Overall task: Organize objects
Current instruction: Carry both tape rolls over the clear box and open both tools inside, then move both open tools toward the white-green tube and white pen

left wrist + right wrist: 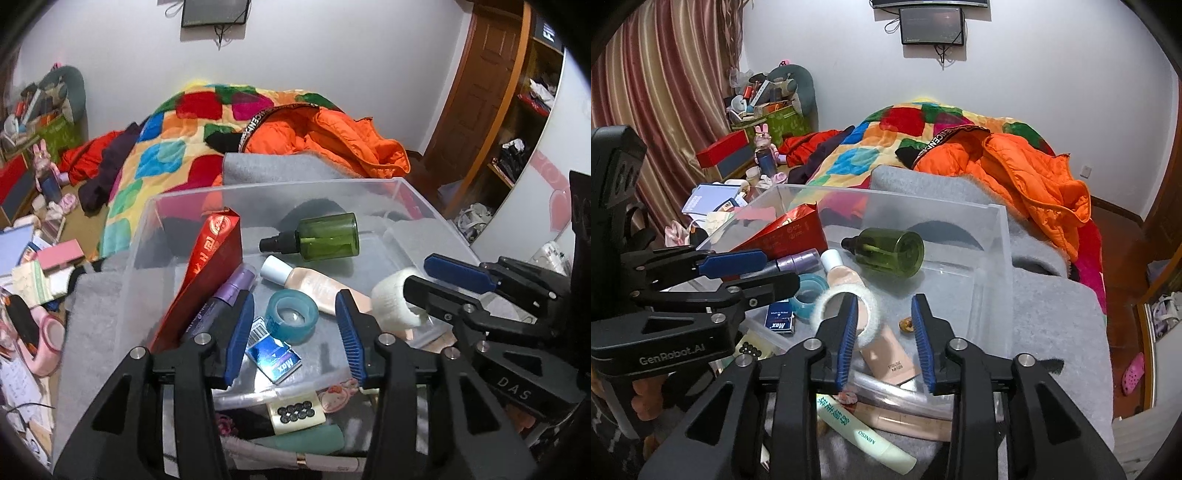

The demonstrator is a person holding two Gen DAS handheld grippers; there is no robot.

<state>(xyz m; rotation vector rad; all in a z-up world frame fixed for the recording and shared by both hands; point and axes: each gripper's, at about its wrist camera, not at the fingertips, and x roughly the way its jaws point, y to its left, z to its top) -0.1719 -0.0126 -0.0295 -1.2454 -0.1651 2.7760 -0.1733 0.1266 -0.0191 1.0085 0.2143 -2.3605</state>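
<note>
On a cluttered bed, a clear plastic bin [373,184] rests on a grey blanket [1052,314], collecting toiletries as the sorting proceeds. Inside lie a red carton [210,266], a green spray bottle [325,236], a peach lotion tube [317,284] and blue tape [291,312]. The left claw [295,332] hovers spread above the tape. The right claw [884,332], also parted, appears to have a fuzzy white ring [842,314] hooked over one finger; contact is unclear.
</note>
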